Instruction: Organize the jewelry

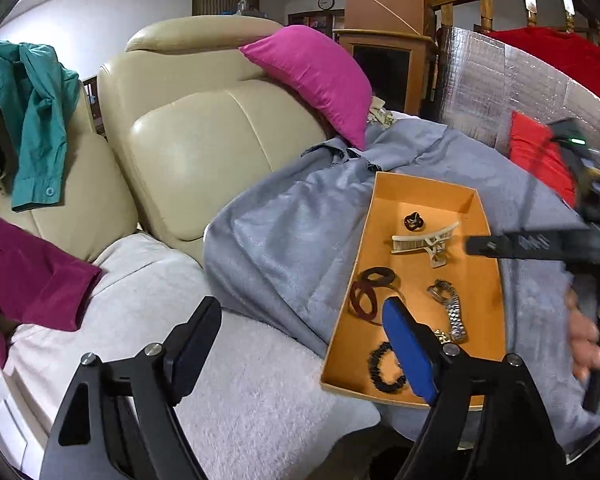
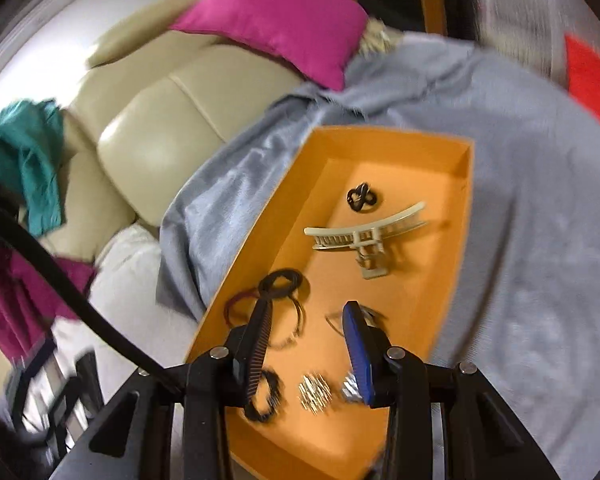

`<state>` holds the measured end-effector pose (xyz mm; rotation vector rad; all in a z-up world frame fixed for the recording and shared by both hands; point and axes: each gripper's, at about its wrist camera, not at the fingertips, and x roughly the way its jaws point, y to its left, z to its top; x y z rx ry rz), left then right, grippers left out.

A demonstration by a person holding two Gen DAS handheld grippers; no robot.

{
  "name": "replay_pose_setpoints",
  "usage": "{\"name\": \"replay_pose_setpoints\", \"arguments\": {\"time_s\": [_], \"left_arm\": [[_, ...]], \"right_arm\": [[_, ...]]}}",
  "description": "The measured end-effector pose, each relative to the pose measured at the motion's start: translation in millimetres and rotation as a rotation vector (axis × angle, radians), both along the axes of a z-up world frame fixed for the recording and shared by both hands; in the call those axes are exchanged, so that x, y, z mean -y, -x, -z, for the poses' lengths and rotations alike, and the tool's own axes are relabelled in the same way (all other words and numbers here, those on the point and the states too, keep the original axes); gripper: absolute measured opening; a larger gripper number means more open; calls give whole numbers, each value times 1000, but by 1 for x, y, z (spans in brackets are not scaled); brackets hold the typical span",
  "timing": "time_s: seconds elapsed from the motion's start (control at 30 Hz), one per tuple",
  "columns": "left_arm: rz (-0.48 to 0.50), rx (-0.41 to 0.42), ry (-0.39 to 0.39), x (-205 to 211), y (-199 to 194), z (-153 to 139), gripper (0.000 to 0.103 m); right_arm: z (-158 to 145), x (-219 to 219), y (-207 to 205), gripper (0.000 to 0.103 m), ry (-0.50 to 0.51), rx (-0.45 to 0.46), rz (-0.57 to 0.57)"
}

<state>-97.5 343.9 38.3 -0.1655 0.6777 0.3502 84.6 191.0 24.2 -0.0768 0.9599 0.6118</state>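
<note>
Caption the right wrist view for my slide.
Open right tool hovers over orange tray holding a hair claw, bands and watch.

You worked in a home living room: a cream leather sofa (image 1: 188,128) strewn with clothes, a magenta cushion (image 1: 316,76), a wall clock (image 1: 326,1), wooden banisters (image 1: 500,4).

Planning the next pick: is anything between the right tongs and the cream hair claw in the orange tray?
Nothing visible. The right tongs hang open over the orange tray; only bare tray floor lies before the cream hair claw.
</note>
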Motion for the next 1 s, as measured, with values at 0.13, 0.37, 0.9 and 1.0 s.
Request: {"name": "replay_pose_setpoints", "arguments": {"time_s": [0.13, 0.37, 0.9, 1.0], "left_arm": [[-31, -2, -38, 18, 8, -17, 87], [-50, 71, -125, 58, 35, -60, 90], [-36, 151, -309, 129, 92, -130, 97], [-42, 155, -315, 129, 102, -136, 97]], "right_arm": [[-31, 28, 50, 55, 12, 131, -13], [-77, 84, 129, 65, -43, 284, 23], [-132, 157, 229, 70, -78, 391, 189], [-134, 155, 240, 70, -70, 383, 192]]}}
